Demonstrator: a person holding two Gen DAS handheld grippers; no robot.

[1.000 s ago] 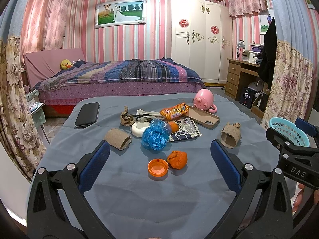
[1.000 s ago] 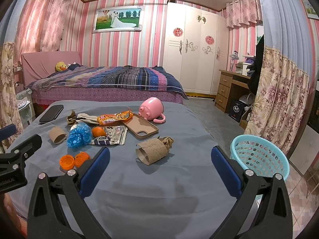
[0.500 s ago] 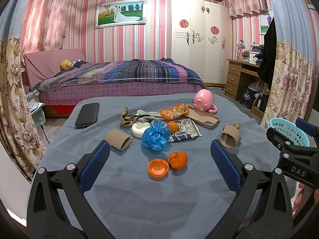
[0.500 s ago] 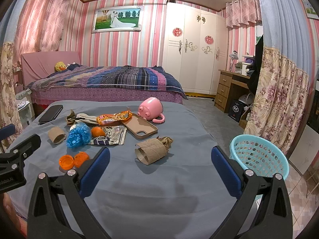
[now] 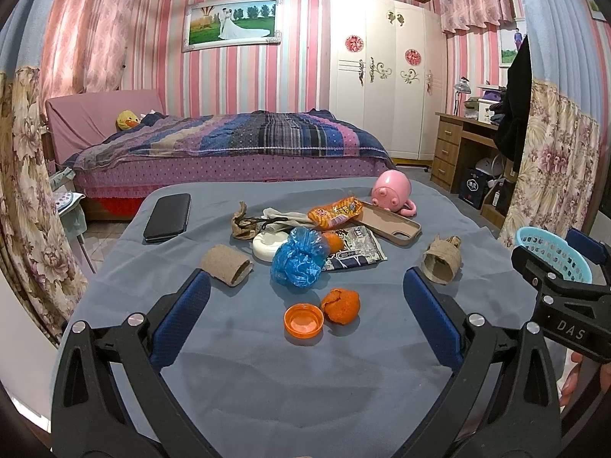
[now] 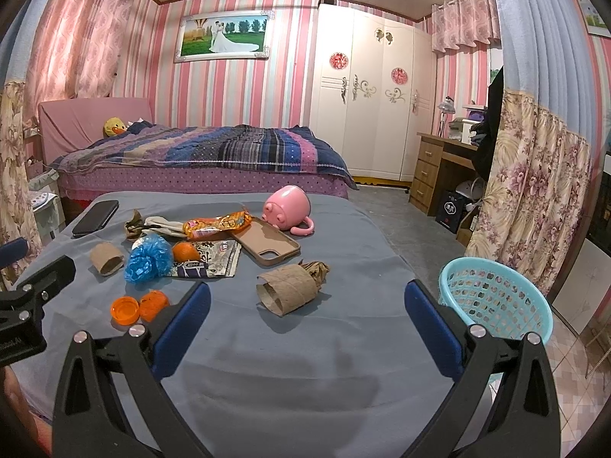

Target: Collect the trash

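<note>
While both grippers (image 5: 305,313) (image 6: 305,316) hang spread and empty, basket (image 6: 496,297) beside worktop (image 6: 305,362) looks empty; cardboard tube (image 6: 288,292) nearest.

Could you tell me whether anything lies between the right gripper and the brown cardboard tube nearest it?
Nothing visible does. The open right gripper faces the brown cardboard tube across bare blue tablecloth. The light-blue plastic basket stands off the table's right edge, with only cloth between tube and basket.
</note>
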